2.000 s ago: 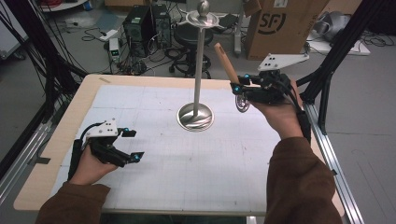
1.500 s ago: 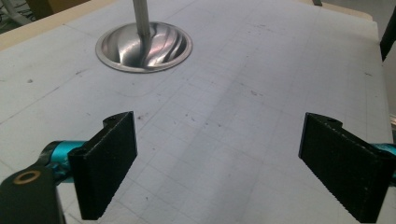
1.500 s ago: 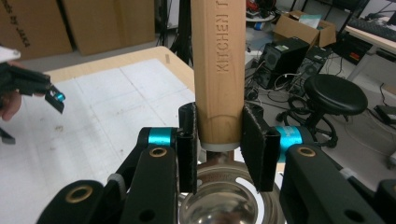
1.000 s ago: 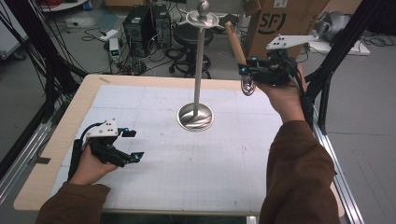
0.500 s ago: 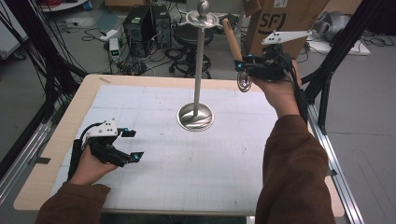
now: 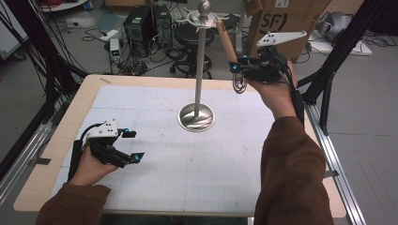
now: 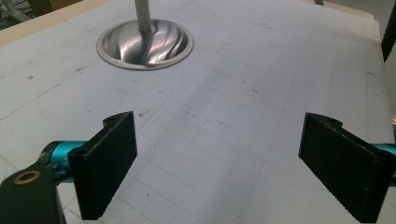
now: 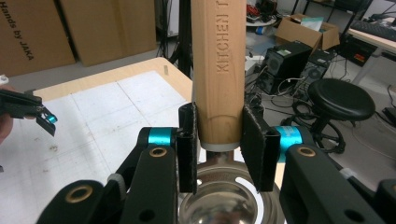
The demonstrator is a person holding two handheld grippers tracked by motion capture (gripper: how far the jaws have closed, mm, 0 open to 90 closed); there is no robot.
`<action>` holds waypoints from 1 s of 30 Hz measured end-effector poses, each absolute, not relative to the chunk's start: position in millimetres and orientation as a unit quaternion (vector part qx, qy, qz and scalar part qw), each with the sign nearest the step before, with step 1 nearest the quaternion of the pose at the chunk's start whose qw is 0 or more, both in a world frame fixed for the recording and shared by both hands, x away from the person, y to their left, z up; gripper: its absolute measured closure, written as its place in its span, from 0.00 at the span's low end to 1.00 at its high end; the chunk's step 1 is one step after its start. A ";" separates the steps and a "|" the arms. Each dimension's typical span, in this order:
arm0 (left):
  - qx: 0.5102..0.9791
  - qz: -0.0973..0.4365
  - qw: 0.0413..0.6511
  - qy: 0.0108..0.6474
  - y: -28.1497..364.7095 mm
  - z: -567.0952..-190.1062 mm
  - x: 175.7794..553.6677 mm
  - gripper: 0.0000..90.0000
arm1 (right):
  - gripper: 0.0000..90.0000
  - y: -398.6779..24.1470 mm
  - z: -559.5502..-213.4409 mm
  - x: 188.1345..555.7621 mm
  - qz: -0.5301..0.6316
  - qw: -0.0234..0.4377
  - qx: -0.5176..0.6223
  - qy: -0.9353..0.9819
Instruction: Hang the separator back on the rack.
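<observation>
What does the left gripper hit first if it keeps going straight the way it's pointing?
Likely the round steel base of the stand; the left gripper is open, with bare gridded mat until then. The base sits slightly left of centre, so it might just graze it.

Ladle (image 8: pixel 219 70): pale wood handle, stamped lettering; shiny steel bowl. Stand (image 6: pixel 196 117): polished silver, swirl-ribbed base. Mat (image 6: pixel 187 168) under the stand: white with a faint grey grid, dark specks. Table (image 6: pixel 70 126) edge around the mat: light wood. Grippers (image 7: pixel 224 163): black with cyan accents. Sleeve (image 6: pixel 291 173) right of the stand: brown.
</observation>
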State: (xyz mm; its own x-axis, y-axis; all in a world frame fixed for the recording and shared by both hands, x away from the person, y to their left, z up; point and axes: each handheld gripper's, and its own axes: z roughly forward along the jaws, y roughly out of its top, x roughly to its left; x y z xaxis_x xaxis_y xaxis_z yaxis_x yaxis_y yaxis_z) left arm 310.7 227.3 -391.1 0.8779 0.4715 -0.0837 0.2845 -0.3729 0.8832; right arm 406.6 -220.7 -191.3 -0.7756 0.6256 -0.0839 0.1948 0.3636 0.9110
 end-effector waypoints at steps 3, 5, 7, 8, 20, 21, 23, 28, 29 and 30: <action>0.825 0.092 0.509 0.227 227.1 -391.2 310.9 0.13 | 0.76 -217.7 -192.5 405.7 0.501 0.213 0.256 0.799; 0.825 0.093 0.508 0.228 226.8 -391.2 310.6 0.13 | 0.76 -216.3 -193.8 406.4 0.503 0.213 0.255 0.798; 0.826 0.092 0.509 0.226 227.2 -390.8 310.7 0.13 | 0.76 -214.9 -195.5 407.4 0.505 0.210 0.256 0.797; 0.825 0.092 0.510 0.227 227.4 -390.8 310.6 0.13 | 0.76 -214.2 -196.4 407.9 0.504 0.209 0.257 0.798; 0.822 0.091 0.514 0.228 228.0 -390.2 310.5 0.13 | 0.76 -204.4 -205.4 413.6 0.495 0.201 0.264 0.803; 0.822 0.091 0.514 0.228 228.1 -390.1 310.5 0.13 | 0.76 -204.4 -205.8 414.4 0.495 0.202 0.262 0.803; 0.823 0.092 0.513 0.226 228.8 -389.9 310.8 0.13 | 0.76 -203.6 -206.4 414.7 0.494 0.200 0.265 0.803; 0.820 0.090 0.517 0.229 227.9 -389.9 309.9 0.13 | 0.76 -201.9 -207.6 415.8 0.491 0.199 0.266 0.805; 0.820 0.088 0.518 0.228 228.0 -389.7 309.9 0.13 | 0.76 -201.7 -207.8 415.9 0.491 0.200 0.265 0.806; 0.820 0.089 0.518 0.227 228.1 -389.5 310.0 0.13 | 0.76 -201.4 -207.9 416.0 0.491 0.199 0.265 0.806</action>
